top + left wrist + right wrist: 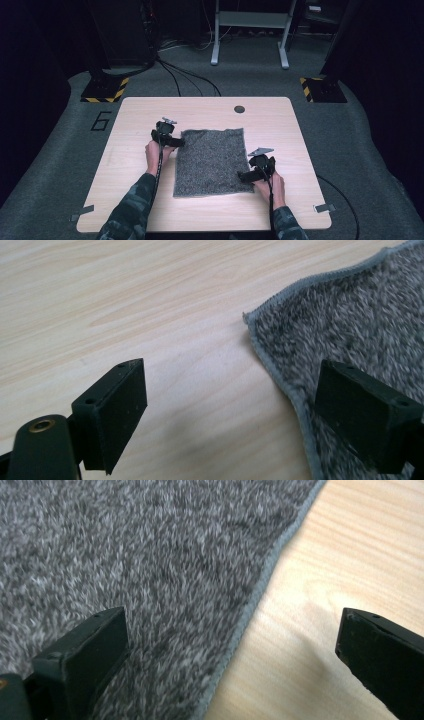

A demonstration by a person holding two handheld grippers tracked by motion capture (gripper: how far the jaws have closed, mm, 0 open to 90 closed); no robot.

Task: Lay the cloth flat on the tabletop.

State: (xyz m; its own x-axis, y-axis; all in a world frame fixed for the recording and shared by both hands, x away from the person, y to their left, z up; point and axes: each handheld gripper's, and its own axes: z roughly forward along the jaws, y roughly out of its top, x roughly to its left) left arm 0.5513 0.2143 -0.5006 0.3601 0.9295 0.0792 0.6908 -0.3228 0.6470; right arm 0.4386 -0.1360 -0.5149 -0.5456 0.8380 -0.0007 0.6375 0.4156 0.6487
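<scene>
So there I was with both tools down at the grey towel, which lay flat and spread in the middle of the wooden table, its far edge short of the small dark hole in the tabletop. My left gripper sat at the towel's far left corner, jaws wide apart and holding nothing; along its own jaws I saw one jaw over bare wood and the other over the pile, with the stitched hem running between them. My right gripper was at the near right side, likewise spread and empty, straddling the hem with one jaw above the fuzz and one above the table. I judged the cloth soft, light and floppy, so it would sag and fold the moment it left the table, and it would not slip much against the pads. The bound hem near each corner looked the best place to pinch, since it was firmer than the pile.
</scene>
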